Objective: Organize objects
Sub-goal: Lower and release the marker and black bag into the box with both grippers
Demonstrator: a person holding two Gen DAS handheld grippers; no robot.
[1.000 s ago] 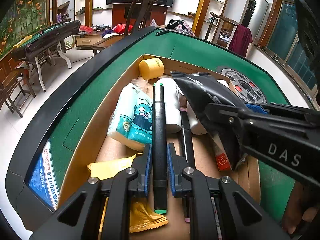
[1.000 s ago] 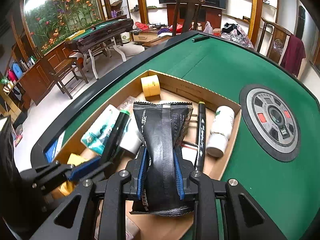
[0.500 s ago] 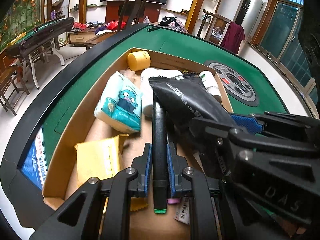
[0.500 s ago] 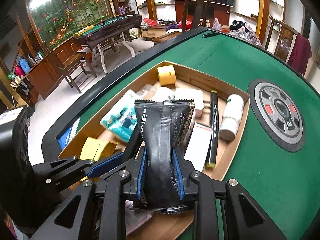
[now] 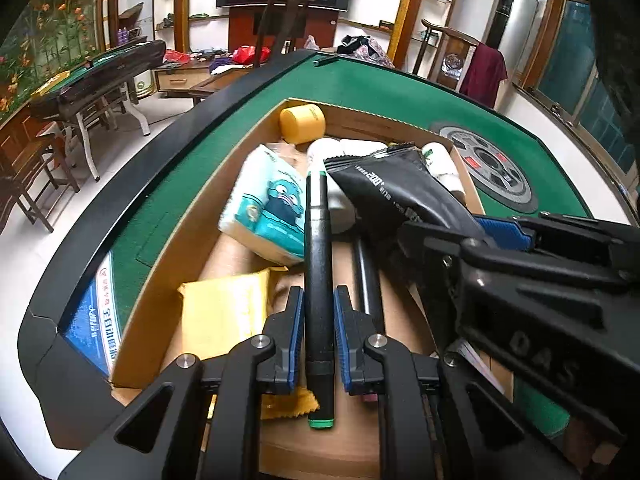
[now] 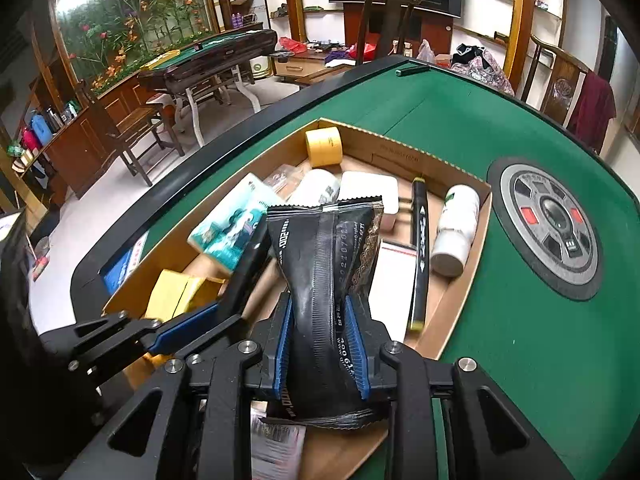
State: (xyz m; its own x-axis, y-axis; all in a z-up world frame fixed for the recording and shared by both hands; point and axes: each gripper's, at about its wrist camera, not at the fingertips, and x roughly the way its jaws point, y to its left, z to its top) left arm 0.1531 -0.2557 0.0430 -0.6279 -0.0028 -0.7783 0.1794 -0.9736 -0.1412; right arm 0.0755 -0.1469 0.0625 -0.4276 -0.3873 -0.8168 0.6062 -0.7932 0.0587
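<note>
Right gripper (image 6: 320, 344) clamps a crinkled black foil sachet (image 6: 326, 280) at its waist, above a shallow brown cardboard tray (image 6: 400, 136) on green felt. Within: yellow tape roll (image 6: 324, 146), white plastic bottle (image 6: 456, 236), black marker pen (image 6: 420, 256).

Both grippers have risen: the cardboard box (image 6: 452, 296) sits smaller and lower in each frame, and the yellow packet (image 5: 224, 312), half-hidden a second ago, lies exposed at lower left.

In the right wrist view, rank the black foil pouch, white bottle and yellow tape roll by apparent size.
1. Black foil pouch, though nearness to the camera inflates it.
2. White bottle.
3. Yellow tape roll, farthest away.
</note>
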